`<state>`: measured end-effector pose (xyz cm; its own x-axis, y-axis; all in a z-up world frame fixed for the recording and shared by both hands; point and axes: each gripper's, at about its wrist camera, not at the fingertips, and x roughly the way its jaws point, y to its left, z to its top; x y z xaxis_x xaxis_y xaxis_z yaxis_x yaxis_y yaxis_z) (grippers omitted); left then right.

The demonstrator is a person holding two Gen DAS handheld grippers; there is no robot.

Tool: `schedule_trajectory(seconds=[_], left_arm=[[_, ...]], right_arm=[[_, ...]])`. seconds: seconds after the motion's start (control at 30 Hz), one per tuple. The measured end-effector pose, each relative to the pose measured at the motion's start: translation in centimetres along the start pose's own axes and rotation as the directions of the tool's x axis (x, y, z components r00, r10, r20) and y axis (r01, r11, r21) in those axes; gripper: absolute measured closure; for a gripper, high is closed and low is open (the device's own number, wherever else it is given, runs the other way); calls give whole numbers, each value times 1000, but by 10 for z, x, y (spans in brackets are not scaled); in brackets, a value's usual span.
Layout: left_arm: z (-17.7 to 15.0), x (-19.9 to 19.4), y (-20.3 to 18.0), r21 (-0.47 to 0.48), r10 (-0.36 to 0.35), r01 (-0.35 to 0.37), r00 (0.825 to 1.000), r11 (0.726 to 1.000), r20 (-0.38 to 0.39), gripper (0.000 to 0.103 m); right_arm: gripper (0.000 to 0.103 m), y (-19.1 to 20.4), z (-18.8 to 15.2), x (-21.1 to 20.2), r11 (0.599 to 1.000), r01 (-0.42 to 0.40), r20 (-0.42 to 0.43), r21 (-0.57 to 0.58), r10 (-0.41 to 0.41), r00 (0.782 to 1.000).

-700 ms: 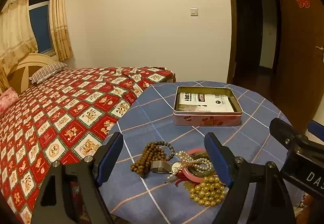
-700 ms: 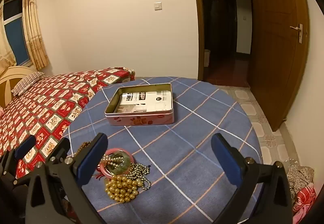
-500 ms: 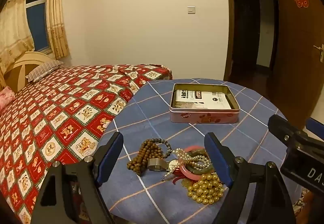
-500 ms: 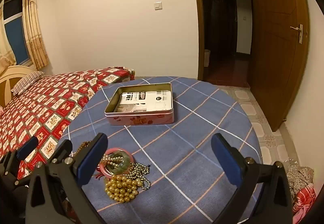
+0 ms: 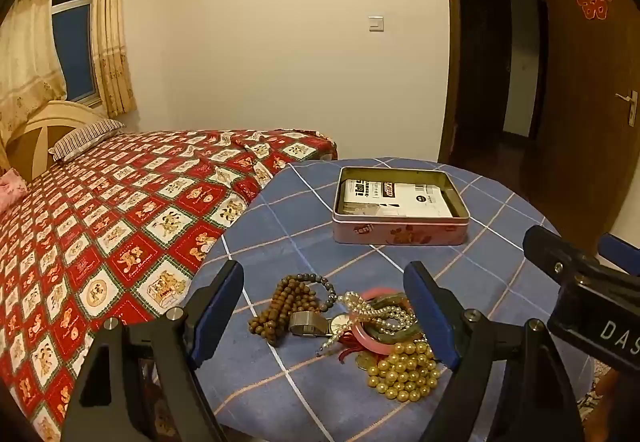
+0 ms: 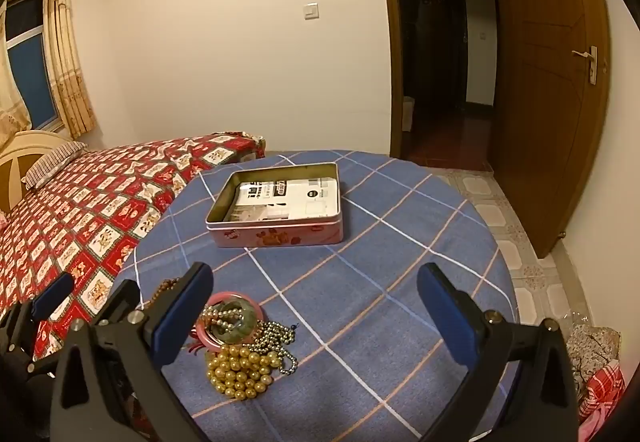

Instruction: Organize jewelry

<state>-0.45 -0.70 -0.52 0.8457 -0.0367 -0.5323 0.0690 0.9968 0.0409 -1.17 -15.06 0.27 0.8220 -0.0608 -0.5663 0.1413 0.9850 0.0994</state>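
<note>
The left tongs (image 5: pixel 324 312) stand wide apart with nothing clamped, pointing down over the near edge of the round bench covered in a blue checked cloth (image 5: pixel 304 238). Between their blue pads lies a heap of jewelry. Nearest the left pad is a coiled string of brown wooden beads (image 5: pixel 282 306), with a darker grey-bead strand (image 5: pixel 320 282) curving just beyond it. A silver metal-band wristwatch (image 5: pixel 316 324) lies touching the wooden beads on the side toward the right pad. Next comes a pink bangle (image 5: pixel 370 336) with a dull green bangle (image 5: pixel 390 334) and a white pearl strand (image 5: pixel 360 308) draped over it, all tangled together. Closest to the tongs' base, beside the right pad, sits a cluster of golden round beads (image 5: pixel 404 372).

The right tongs (image 6: pixel 316 318) are also spread fully apart and grip nothing. Only bare cloth lies between their pads. The heap sits just beside their left pad, which hides part of it: the pink bangle (image 6: pixel 218 340), the green bangle (image 6: pixel 236 322), a silver ball chain (image 6: pixel 280 342) and the golden beads (image 6: pixel 240 370) show there. The left tongs' black frame (image 6: pixel 24 326) is at the far left of this view, well outside the left pad.

Ahead of both tongs, well apart from the heap, rests an open rectangular pink tin (image 5: pixel 400 232) holding a white printed packet (image 5: pixel 396 196). Beyond the left pads stretches a bed with a red patterned cover (image 5: pixel 120 210).
</note>
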Motion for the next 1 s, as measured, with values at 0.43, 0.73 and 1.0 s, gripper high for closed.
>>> schedule_trajectory(seconds=[0.43, 0.73, 1.0], left_arm=[[-1, 3, 13, -19, -5, 5, 1000, 1000, -3, 21], [0, 1, 13, -12, -9, 9, 1000, 1000, 3, 21], [0, -1, 15, -15, -7, 7, 1000, 1000, 3, 21]], right_arm=[[0, -3, -1, -1, 1000, -2, -2, 2, 2, 1000], [0, -5, 2, 2, 1000, -2, -3, 2, 2, 1000], [0, -2, -1, -1, 1000, -3, -1, 4, 3, 1000]])
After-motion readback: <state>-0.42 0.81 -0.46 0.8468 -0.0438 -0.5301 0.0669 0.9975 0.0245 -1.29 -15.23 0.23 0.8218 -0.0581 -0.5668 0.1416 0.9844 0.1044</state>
